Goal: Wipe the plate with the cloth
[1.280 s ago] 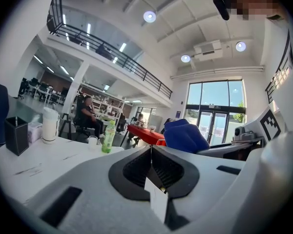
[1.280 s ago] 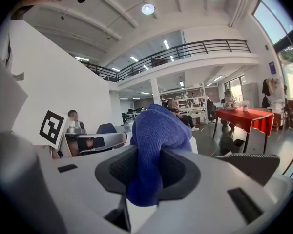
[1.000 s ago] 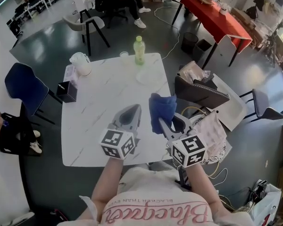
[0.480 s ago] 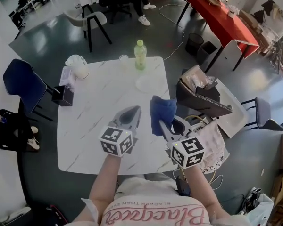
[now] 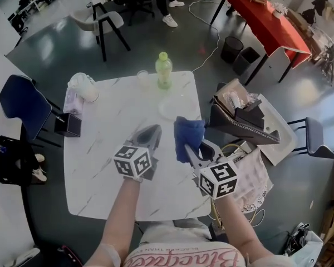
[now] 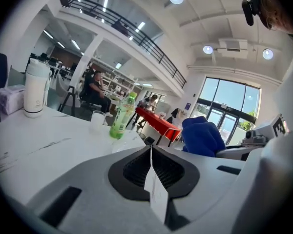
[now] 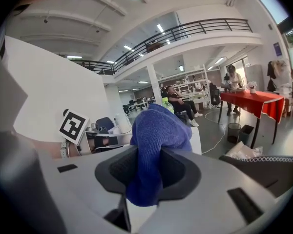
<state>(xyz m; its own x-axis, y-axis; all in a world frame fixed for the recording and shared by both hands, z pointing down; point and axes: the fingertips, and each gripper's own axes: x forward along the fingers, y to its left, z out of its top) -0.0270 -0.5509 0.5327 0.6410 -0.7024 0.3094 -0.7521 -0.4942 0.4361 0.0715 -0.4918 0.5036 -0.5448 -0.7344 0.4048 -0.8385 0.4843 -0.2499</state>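
A clear plate [image 5: 171, 109] lies on the white marble table [image 5: 111, 149], near its far right edge; in the left gripper view the plate [image 6: 128, 142] shows as a pale disc beyond the jaws. My right gripper [image 5: 187, 147] is shut on a blue cloth [image 5: 187, 135], which bunches up between its jaws [image 7: 154, 150] and hides most of what lies ahead. The cloth hangs just short of the plate. My left gripper [image 5: 150, 132] is shut with nothing in it [image 6: 150, 150], over the table to the left of the cloth.
A green bottle [image 5: 163, 70] and a small clear glass [image 5: 142, 77] stand at the table's far edge. A white jug [image 5: 83, 87], a tissue pack [image 5: 72, 100] and a black box [image 5: 67, 125] stand at the left. A chair with bags [image 5: 242, 121] is close on the right.
Both grippers have moved forward over the table toward the plate and sunk a little. The cloth stays clamped in the right gripper.
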